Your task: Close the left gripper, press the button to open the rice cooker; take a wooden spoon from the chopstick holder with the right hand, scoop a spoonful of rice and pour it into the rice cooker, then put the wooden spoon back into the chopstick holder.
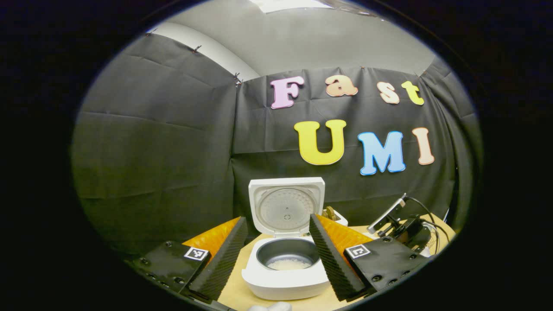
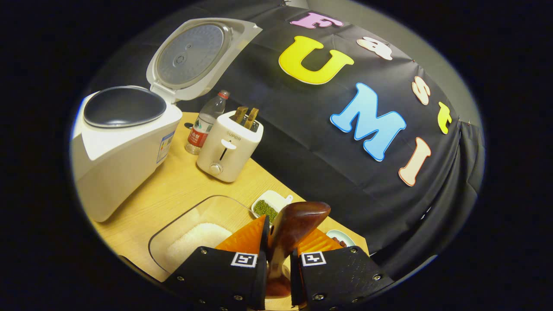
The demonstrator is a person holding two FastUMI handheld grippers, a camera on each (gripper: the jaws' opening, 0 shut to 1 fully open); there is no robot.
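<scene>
White plastic rice cooker (image 1: 285, 263) dead ahead in the left gripper view, lid up against the booth wall, a little rice (image 1: 288, 264) pale in the bottom of the dark inner pot. Left gripper (image 1: 276, 255) spread wide, fingers either side of the cooker, gripping nothing. Off to the right, the right gripper (image 1: 395, 222) farther away with cables trailing. Wooden table (image 1: 235, 293) below.

In the right gripper view, right gripper (image 2: 278, 255) clamped on the handle of the wooden spoon (image 2: 293, 224), bowl of the spoon raised and tilted toward the wall. Just left of the fingers, a clear glass container of rice (image 2: 196, 239). Rice cooker at upper left, lid open. Beside it a water bottle (image 2: 205, 123) and the white chopstick holder (image 2: 229, 147) with wooden utensils sticking out. Small dish of green beans (image 2: 268, 207) near the spoon.
</scene>
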